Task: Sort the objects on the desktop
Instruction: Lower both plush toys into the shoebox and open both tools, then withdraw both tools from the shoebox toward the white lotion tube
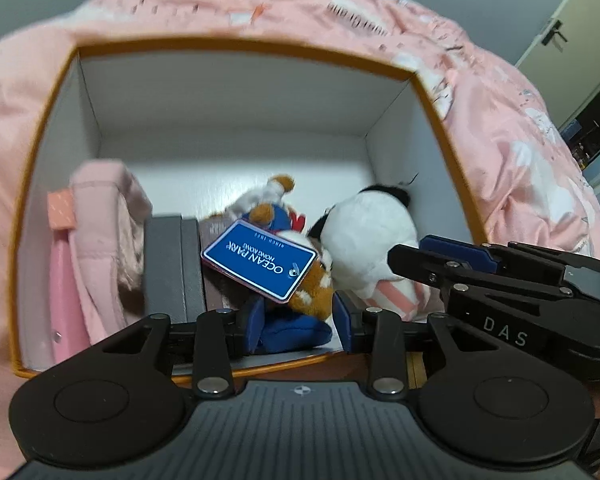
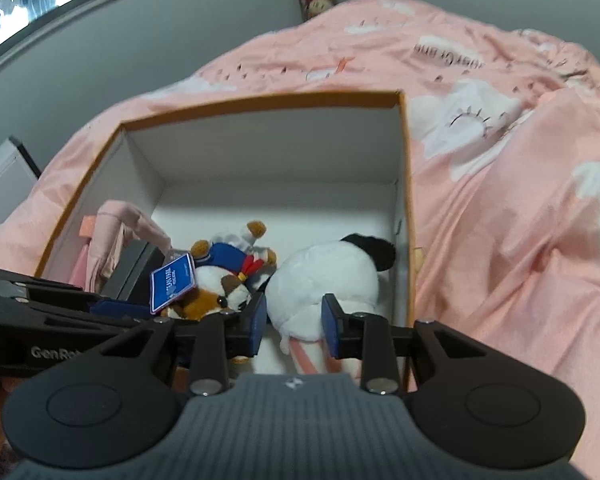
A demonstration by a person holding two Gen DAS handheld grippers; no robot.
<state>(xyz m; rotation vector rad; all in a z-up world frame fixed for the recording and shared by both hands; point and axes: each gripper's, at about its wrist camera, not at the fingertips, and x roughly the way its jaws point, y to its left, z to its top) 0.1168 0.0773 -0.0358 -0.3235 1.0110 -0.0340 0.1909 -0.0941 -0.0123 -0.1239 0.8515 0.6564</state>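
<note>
An open box (image 1: pixel 52 128) with an orange rim and white inner walls sat on a bed covered by a pink quilt (image 1: pixel 500 128). Inside the box, against its left wall, lay a pink pouch (image 1: pixel 100 240), with a grey case (image 1: pixel 172 264) just beside it. Toward the middle lay a brown-and-white plush toy (image 2: pixel 220 296) in a blue jacket, carrying a blue tag (image 1: pixel 260 258) printed "OCEAN PARK". A white plush toy (image 2: pixel 324 280) with a black patch lay next to it on the right, near the right wall. The left gripper (image 1: pixel 298 322) reached into the box at its near edge, and its fingers (image 1: pixel 346 320) pinched the blue lower part of the brown-and-white plush toy. The right gripper (image 2: pixel 294 326) was positioned over the white plush toy, with the fingers (image 2: pixel 332 324) straddling its lower body; whether the pads pressed on it could not be determined. No tabletop was visible in either view.
</note>
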